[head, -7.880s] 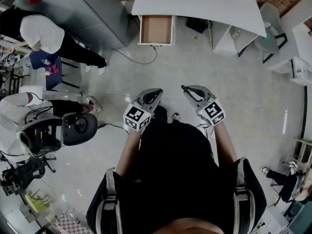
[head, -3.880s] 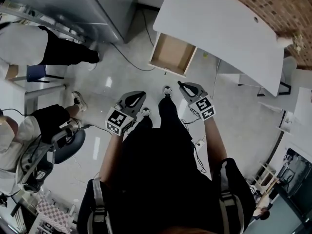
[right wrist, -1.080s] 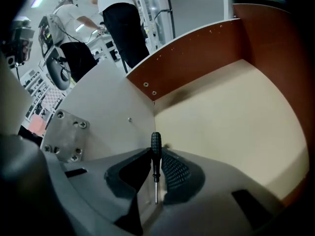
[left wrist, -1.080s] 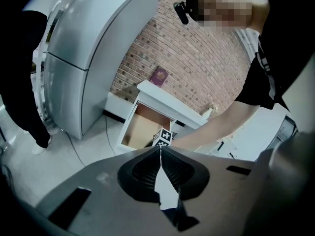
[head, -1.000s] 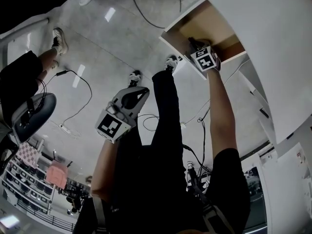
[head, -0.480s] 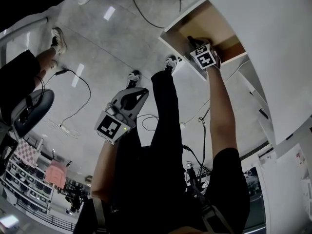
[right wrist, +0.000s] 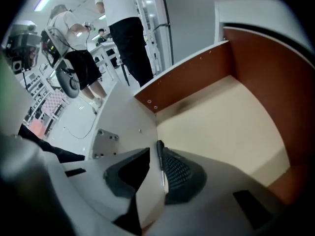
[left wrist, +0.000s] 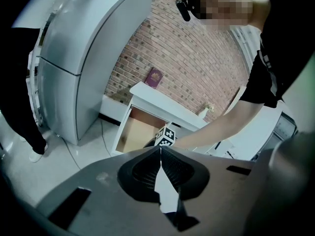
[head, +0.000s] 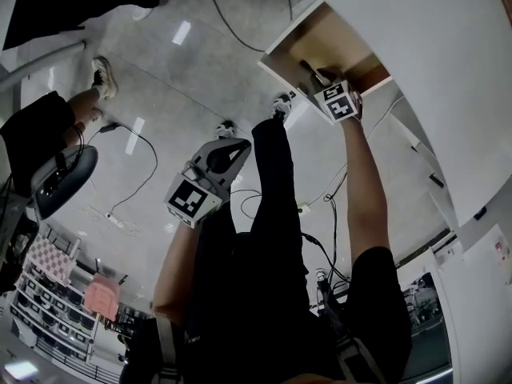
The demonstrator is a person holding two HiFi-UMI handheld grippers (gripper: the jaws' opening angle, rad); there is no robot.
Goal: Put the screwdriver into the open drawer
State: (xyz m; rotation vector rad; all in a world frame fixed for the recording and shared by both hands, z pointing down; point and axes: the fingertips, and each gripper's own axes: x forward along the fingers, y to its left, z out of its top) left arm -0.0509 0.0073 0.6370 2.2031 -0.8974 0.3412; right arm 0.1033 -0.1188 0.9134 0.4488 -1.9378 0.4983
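Right claw [right wrist: 153, 155] parted, screwdriver [right wrist: 160, 157] between | left claw [left wrist: 160, 149] closed | drawer [right wrist: 221, 127] bottom beige | brick wall [left wrist: 197, 63]

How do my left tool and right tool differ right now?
The left tool has its jaws shut and empty; the right tool has jaws apart, the screwdriver beside one. The left hangs over the floor; the right reaches into the drawer. Both carry a marker cube.

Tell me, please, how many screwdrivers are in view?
1. The screwdriver is between the parted jaws of the right gripper, inside the open drawer; others could be hidden.
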